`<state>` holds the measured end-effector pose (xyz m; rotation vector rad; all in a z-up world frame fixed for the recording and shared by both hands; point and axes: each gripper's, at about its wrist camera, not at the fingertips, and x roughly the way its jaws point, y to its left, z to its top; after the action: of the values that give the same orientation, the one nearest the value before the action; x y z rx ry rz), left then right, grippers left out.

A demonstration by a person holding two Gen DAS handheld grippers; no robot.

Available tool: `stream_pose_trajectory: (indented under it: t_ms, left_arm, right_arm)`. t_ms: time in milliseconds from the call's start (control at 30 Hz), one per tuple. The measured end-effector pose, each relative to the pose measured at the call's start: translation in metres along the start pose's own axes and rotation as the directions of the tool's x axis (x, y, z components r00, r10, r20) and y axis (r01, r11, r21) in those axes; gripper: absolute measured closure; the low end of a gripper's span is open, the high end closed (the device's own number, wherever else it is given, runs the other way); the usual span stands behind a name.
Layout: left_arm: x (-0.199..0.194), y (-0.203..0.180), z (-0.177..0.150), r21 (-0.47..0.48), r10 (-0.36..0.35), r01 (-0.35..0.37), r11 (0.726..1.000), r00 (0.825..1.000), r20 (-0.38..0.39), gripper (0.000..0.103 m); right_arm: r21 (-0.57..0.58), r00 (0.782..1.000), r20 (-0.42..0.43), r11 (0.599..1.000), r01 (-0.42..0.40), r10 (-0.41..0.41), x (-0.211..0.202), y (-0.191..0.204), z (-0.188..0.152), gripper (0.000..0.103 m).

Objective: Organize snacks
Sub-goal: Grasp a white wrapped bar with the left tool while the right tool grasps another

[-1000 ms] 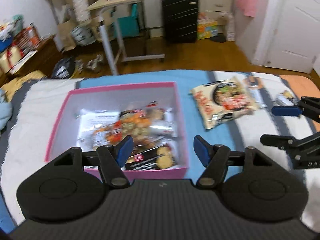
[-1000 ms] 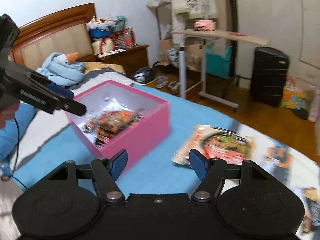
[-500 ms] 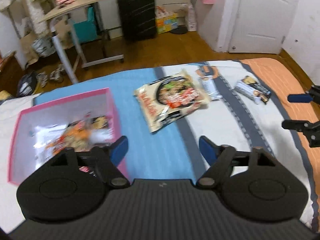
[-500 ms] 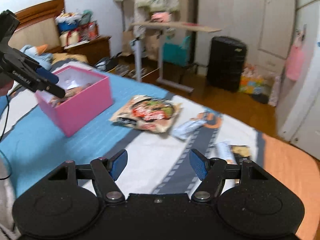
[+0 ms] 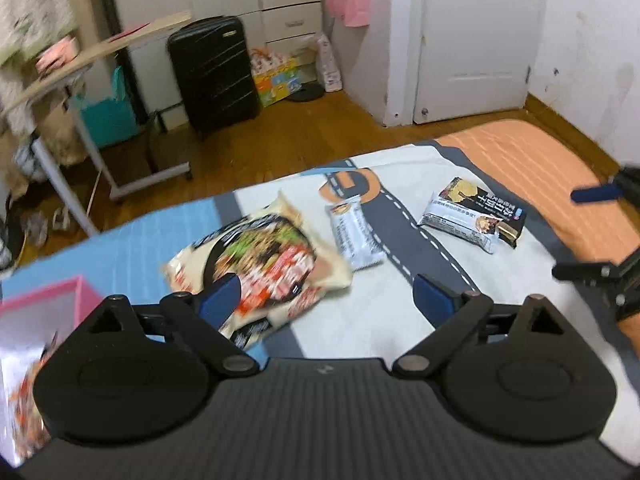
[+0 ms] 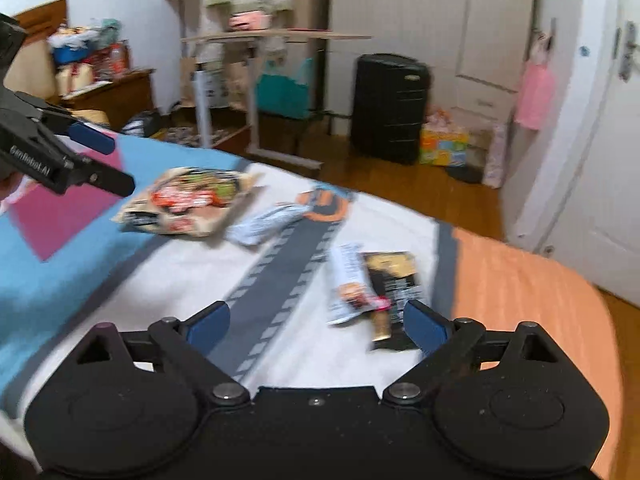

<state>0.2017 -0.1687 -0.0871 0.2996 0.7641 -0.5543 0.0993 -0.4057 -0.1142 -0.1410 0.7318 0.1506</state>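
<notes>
A big noodle packet lies on the bed, its near corner behind my left gripper's left finger. My left gripper is empty and its jaws are opening. A white snack bar lies just past the packet, and a pair of bars, white and black, lies further right. The pink box with snacks shows at the left edge. My right gripper hovers low over the bed, jaws opening and empty; the white and black bars lie just ahead, near its right finger. The noodle packet and pink box lie far left.
The bed cover is blue, white with a grey road print, and orange at the right. Beyond the bed edge are wooden floor, a black suitcase, a rolling desk and a white door. The other gripper shows at the left of the right wrist view.
Both grippers swung right, away from the pink box, toward the loose snacks on the bed. Both jaws have spread wider. The bars now lie close before the right gripper.
</notes>
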Motion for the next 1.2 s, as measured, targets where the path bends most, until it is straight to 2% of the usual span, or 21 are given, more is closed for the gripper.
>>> stream_pose_trajectory:
  t_ms: [100, 200, 367, 467, 533, 600, 700, 767, 800, 833, 867, 933, 1000, 1067, 1200]
  left_arm:
    - [0.024, -0.011, 0.010, 0.039, -0.009, 0.008, 0.999, 1.000, 0.005, 0.009]
    - [0.045, -0.015, 0.020, 0.040, -0.037, 0.037, 0.999, 0.999, 0.012, 0.009]
    - [0.076, -0.015, 0.030, 0.029, -0.086, 0.085, 0.996, 0.996, 0.024, 0.006]
    - [0.098, -0.012, 0.038, -0.002, -0.110, 0.110, 0.994, 0.994, 0.010, 0.006]
    - [0.117, -0.015, 0.044, -0.009, -0.092, 0.092, 0.996, 0.995, -0.037, 0.006]
    - [0.138, -0.017, 0.049, -0.043, -0.107, 0.102, 0.994, 0.988, -0.113, 0.008]
    - [0.162, -0.021, 0.050, -0.048, -0.087, 0.081, 0.996, 0.984, -0.154, 0.011]
    - [0.173, -0.026, 0.049, -0.008, -0.056, 0.055, 0.998, 0.987, -0.154, 0.022]
    - [0.176, -0.028, 0.049, 0.016, -0.034, 0.037, 0.999, 0.988, -0.149, 0.024]
    - [0.179, -0.028, 0.047, 0.028, -0.023, 0.028, 0.999, 0.988, -0.150, 0.034]
    - [0.183, -0.027, 0.046, 0.018, -0.031, 0.034, 0.999, 0.986, -0.167, 0.042]
    - [0.191, -0.019, 0.041, -0.040, -0.073, 0.067, 0.997, 0.975, -0.207, 0.048]
    - [0.191, -0.015, 0.036, -0.073, -0.094, 0.081, 0.994, 0.977, -0.193, 0.051]
    - [0.189, -0.014, 0.033, -0.081, -0.072, 0.058, 0.995, 0.981, -0.182, 0.071]
    - [0.181, -0.011, 0.033, -0.124, -0.098, 0.076, 0.989, 0.977, -0.188, 0.077]
  right_arm:
    - [0.027, 0.999, -0.027, 0.999, 0.045, -0.044, 0.014, -0.007, 0.003, 0.007]
    - [0.047, 0.997, -0.068, 0.998, 0.035, -0.032, 0.032, -0.011, 0.003, 0.007]
    - [0.048, 0.999, -0.019, 0.998, 0.031, -0.030, 0.053, -0.010, -0.007, 0.012]
    - [0.002, 1.000, 0.001, 1.000, 0.031, -0.031, 0.066, -0.004, -0.010, 0.014]
    - [-0.030, 1.000, 0.001, 0.999, 0.031, -0.031, 0.073, -0.002, -0.008, 0.020]
    - [-0.068, 1.000, -0.010, 0.997, 0.029, -0.030, 0.083, -0.002, -0.006, 0.029]
    - [-0.144, 0.999, -0.028, 0.989, 0.022, -0.026, 0.099, -0.002, 0.002, 0.041]
    - [-0.183, 0.998, -0.043, 0.983, 0.029, -0.038, 0.108, -0.004, 0.007, 0.046]
    - [-0.190, 0.998, -0.049, 0.981, 0.032, -0.042, 0.112, -0.005, 0.008, 0.053]
    - [-0.188, 0.998, -0.060, 0.982, 0.024, -0.036, 0.116, -0.007, 0.009, 0.055]
    - [-0.182, 0.997, -0.073, 0.983, 0.019, -0.033, 0.119, -0.009, 0.009, 0.058]
    - [-0.195, 0.997, -0.061, 0.980, 0.030, -0.043, 0.119, -0.006, 0.006, 0.059]
    - [-0.213, 0.996, -0.057, 0.976, 0.049, -0.063, 0.118, -0.001, 0.003, 0.067]
    - [-0.220, 0.995, -0.053, 0.973, 0.075, -0.089, 0.116, 0.004, 0.003, 0.073]
    - [-0.184, 0.991, -0.042, 0.976, 0.114, -0.124, 0.107, 0.013, 0.005, 0.074]
